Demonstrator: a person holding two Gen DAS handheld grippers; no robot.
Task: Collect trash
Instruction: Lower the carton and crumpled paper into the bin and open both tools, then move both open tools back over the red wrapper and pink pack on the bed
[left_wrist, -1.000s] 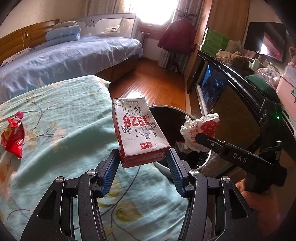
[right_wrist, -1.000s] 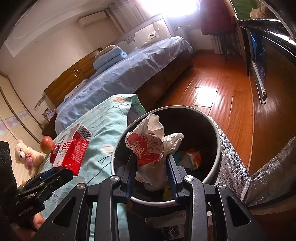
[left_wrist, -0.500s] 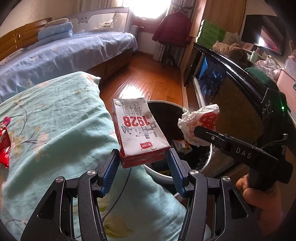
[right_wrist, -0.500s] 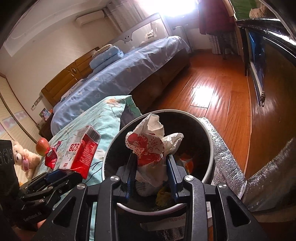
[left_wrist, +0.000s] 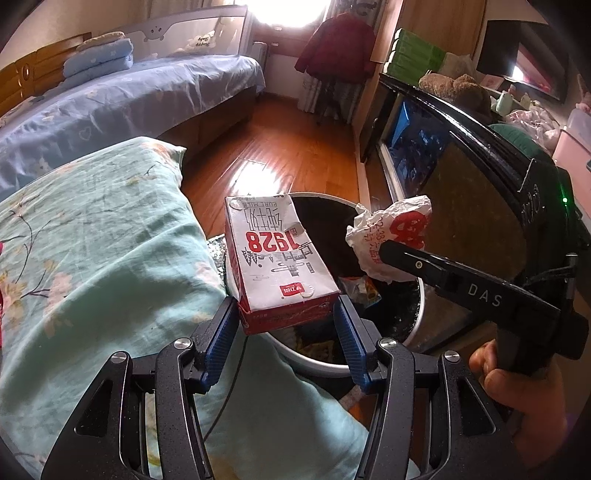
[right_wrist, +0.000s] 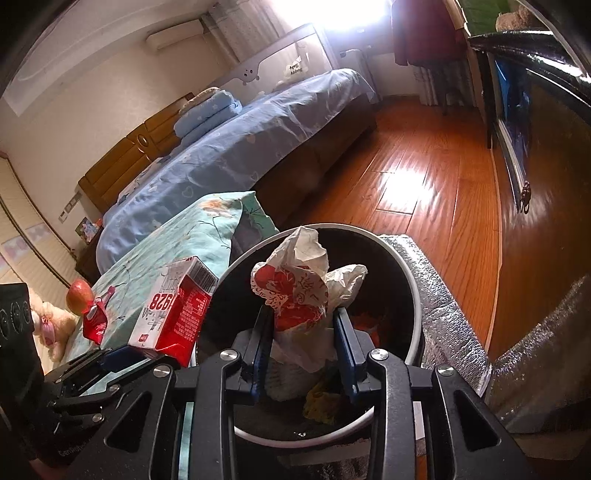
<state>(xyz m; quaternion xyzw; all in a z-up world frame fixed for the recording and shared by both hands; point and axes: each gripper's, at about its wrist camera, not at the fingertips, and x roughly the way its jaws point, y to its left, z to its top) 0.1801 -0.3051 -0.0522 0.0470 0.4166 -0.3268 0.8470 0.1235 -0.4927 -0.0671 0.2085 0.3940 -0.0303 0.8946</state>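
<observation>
right gripper (right_wrist: 301, 343): jaws opening around the crumpled wrapper (right_wrist: 295, 291), directly over the bin (right_wrist: 412, 295)
wrapper risk: it may cling to a pad and hang instead of dropping
left gripper (left_wrist: 288, 332): pinching the milk carton (left_wrist: 275, 262) by its bottom end, carton ahead of the fingers, only partly over the bin's near rim
carton risk: released here, it could strike the rim and tip back onto the quilt (left_wrist: 92, 258)
leftover: red packet (right_wrist: 94, 321) on the quilt, behind the left gripper

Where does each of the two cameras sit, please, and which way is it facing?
Left wrist: on the left claw, looking down past its red-and-white milk carton to the round bin; a hand shows.
Right wrist: on the right claw, opening around the crumpled red-and-white paper wrapper over the bin.
Shared: carton, wrapper, bin, each other's claw.
</observation>
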